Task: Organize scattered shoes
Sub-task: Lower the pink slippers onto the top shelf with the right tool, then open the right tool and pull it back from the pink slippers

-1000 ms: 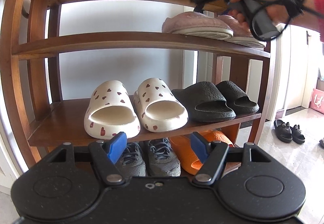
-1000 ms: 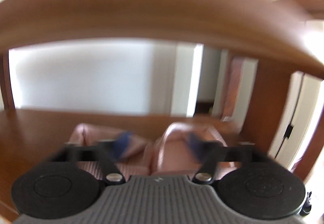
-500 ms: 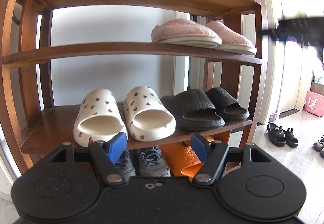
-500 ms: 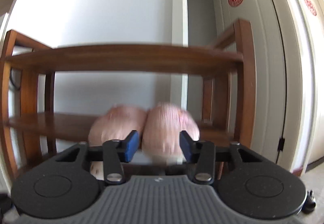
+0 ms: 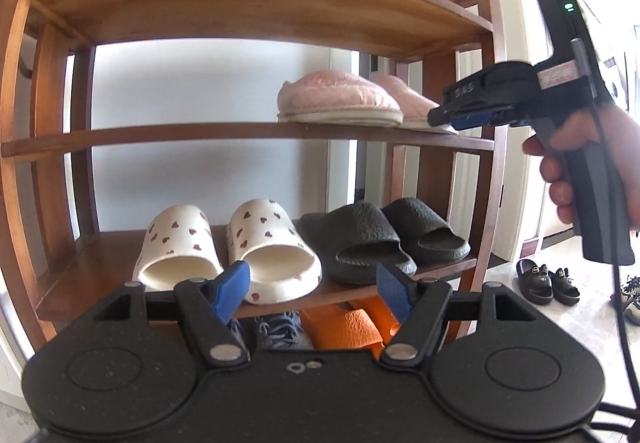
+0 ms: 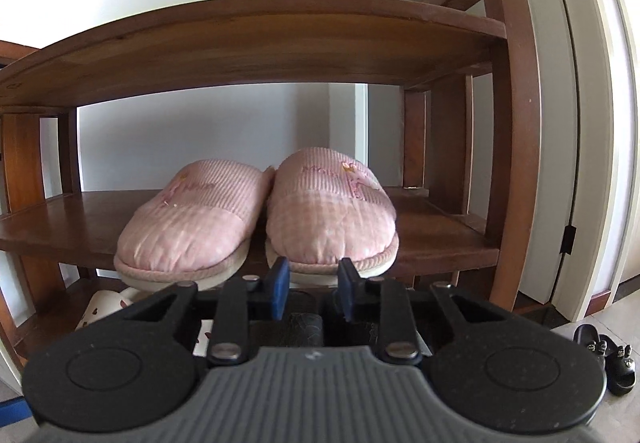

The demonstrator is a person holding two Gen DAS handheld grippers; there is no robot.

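Observation:
A wooden shoe rack [image 5: 248, 131] holds a pair of pink slippers [image 5: 340, 99] on the upper shelf. White heart-print slides [image 5: 240, 255] and black slides [image 5: 384, 239] sit below, with grey sneakers [image 5: 280, 327] and orange slides [image 5: 344, 327] at the bottom. My left gripper [image 5: 314, 289] is open and empty in front of the rack. My right gripper [image 6: 312, 281] is open with a narrow gap and empty, just in front of the pink slippers [image 6: 256, 215]. It also shows in the left wrist view [image 5: 464, 115], at the right end of the slipper shelf.
Black sandals [image 5: 546, 281] stand on the tiled floor right of the rack, also in the right wrist view [image 6: 604, 359]. Another shoe [image 5: 632, 295] lies at the far right edge. A white door [image 6: 592, 123] with red decorations stands right of the rack.
My right gripper has pulled back out of the shelf, away from the pink slippers, and its jaws have narrowed. The left gripper has backed away slightly and stays open.

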